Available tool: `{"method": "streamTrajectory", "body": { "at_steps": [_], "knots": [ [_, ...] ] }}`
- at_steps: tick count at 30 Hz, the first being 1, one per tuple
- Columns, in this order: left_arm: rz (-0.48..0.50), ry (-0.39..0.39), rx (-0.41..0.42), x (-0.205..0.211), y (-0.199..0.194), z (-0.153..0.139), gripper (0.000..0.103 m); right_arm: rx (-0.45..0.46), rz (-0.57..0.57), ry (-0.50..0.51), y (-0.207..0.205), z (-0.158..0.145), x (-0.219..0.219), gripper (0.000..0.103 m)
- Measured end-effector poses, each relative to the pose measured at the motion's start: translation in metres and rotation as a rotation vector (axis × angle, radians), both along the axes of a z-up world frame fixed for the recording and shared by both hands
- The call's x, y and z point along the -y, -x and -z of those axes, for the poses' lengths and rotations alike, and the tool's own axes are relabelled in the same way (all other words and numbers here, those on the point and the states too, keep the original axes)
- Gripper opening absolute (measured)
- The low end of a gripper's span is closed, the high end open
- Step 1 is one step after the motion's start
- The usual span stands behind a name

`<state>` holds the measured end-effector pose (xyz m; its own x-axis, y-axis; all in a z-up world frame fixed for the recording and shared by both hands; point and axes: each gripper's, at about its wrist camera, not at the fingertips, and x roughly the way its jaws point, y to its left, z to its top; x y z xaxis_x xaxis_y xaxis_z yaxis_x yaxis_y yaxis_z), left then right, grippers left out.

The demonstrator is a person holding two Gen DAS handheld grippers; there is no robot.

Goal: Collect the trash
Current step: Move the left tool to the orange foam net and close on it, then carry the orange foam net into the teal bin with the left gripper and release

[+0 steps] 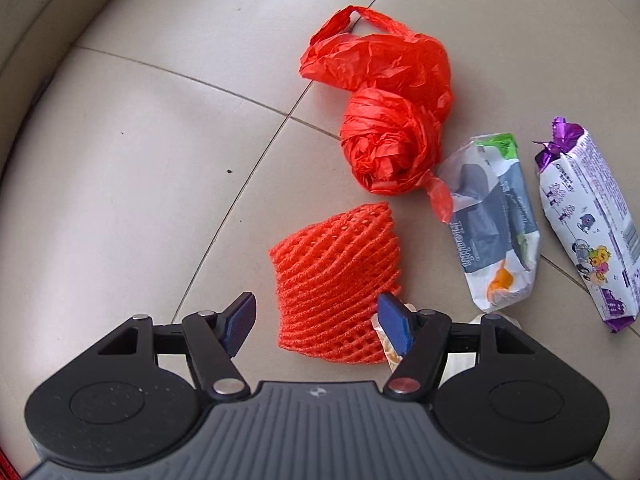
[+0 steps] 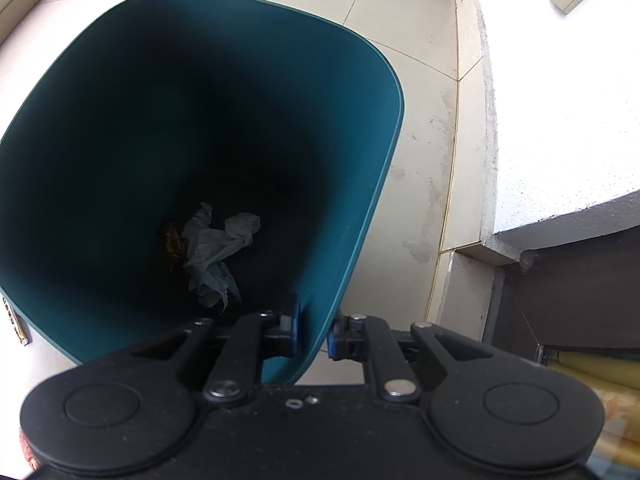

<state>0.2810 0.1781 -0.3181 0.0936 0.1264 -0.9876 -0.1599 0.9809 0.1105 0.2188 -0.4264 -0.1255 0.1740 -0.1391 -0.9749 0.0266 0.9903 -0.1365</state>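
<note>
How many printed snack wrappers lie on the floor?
2: the grey-and-white wrapper right of the orange net, the purple-and-white wrapper farther right. Others may be hidden.

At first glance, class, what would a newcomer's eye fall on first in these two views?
The crumpled red plastic bag on the pale floor tiles, with the orange foam net nearer, between the open left gripper's fingers. In the other view, the teal bin, its wall pinched by the right gripper, white crumpled paper at its bottom.
</note>
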Motion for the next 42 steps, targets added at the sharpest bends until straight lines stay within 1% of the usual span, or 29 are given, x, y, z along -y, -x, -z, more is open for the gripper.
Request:
{"method": "streamTrajectory", "body": {
  "at_steps": [3, 6, 10, 12, 14, 16, 18, 21, 22, 23, 24, 25, 27, 28, 29, 30, 32, 34, 37, 42],
  "knots": [
    [-0.041, 0.019, 0.003, -0.01, -0.005, 0.014, 0.066, -0.001, 0.008, 0.003, 0.001, 0.0, 0.0, 0.012],
    [-0.078, 0.081, 0.015, -0.02, -0.008, 0.023, 0.066, -0.003, 0.011, 0.005, 0.0, -0.001, -0.001, 0.012],
    [-0.116, 0.162, -0.007, -0.031, -0.011, 0.036, 0.066, -0.004, 0.008, 0.008, -0.001, -0.002, -0.003, 0.012],
    [-0.133, 0.156, -0.016, -0.034, -0.011, 0.042, 0.067, -0.003, 0.006, 0.01, -0.001, -0.002, -0.003, 0.012],
    [-0.145, 0.16, -0.015, -0.037, -0.01, 0.045, 0.071, -0.004, 0.008, 0.01, -0.001, -0.001, -0.003, 0.012],
    [-0.153, 0.166, -0.005, -0.039, -0.011, 0.047, 0.072, -0.004, 0.008, 0.009, -0.001, -0.002, -0.003, 0.012],
    [-0.151, 0.15, -0.004, -0.038, -0.012, 0.047, 0.074, -0.003, 0.006, 0.011, -0.001, -0.002, -0.003, 0.012],
    [-0.135, 0.138, 0.005, -0.034, -0.012, 0.046, 0.072, -0.002, 0.005, 0.011, -0.001, -0.002, -0.003, 0.012],
    [-0.134, 0.143, 0.008, -0.032, -0.012, 0.045, 0.069, -0.002, 0.005, 0.012, -0.001, -0.002, -0.003, 0.012],
    [-0.133, 0.155, 0.012, -0.032, -0.012, 0.045, 0.061, -0.002, 0.006, 0.012, -0.001, -0.002, -0.002, 0.012],
    [-0.135, 0.163, 0.013, -0.031, -0.012, 0.043, 0.06, -0.002, 0.007, 0.012, -0.001, -0.002, -0.002, 0.012],
    [-0.134, 0.153, 0.012, -0.026, -0.013, 0.041, 0.058, -0.002, 0.007, 0.012, -0.001, -0.002, -0.002, 0.012],
    [-0.125, 0.148, 0.017, -0.024, -0.013, 0.038, 0.051, -0.002, 0.007, 0.012, -0.001, -0.002, -0.002, 0.012],
    [-0.122, 0.142, 0.021, -0.021, -0.014, 0.035, 0.045, -0.002, 0.007, 0.012, -0.001, -0.002, -0.002, 0.012],
    [-0.123, 0.13, 0.021, -0.019, -0.014, 0.034, 0.037, -0.001, 0.007, 0.013, -0.001, -0.002, -0.002, 0.012],
    [-0.124, 0.118, 0.016, -0.015, -0.017, 0.03, 0.034, -0.001, 0.006, 0.013, -0.001, -0.002, -0.002, 0.012],
    [-0.129, 0.106, 0.015, -0.013, -0.019, 0.025, 0.022, -0.001, 0.008, 0.011, -0.001, -0.002, -0.002, 0.012],
    [-0.131, 0.081, 0.013, -0.012, -0.023, 0.019, 0.019, -0.001, 0.009, 0.011, -0.001, -0.002, -0.002, 0.012],
    [-0.13, 0.075, 0.033, -0.012, -0.026, 0.006, 0.016, 0.002, 0.009, 0.009, -0.001, -0.002, -0.002, 0.012],
    [-0.117, 0.083, 0.096, -0.006, -0.033, -0.043, 0.015, 0.003, 0.007, 0.004, -0.001, -0.001, -0.002, 0.012]
  ]
}}
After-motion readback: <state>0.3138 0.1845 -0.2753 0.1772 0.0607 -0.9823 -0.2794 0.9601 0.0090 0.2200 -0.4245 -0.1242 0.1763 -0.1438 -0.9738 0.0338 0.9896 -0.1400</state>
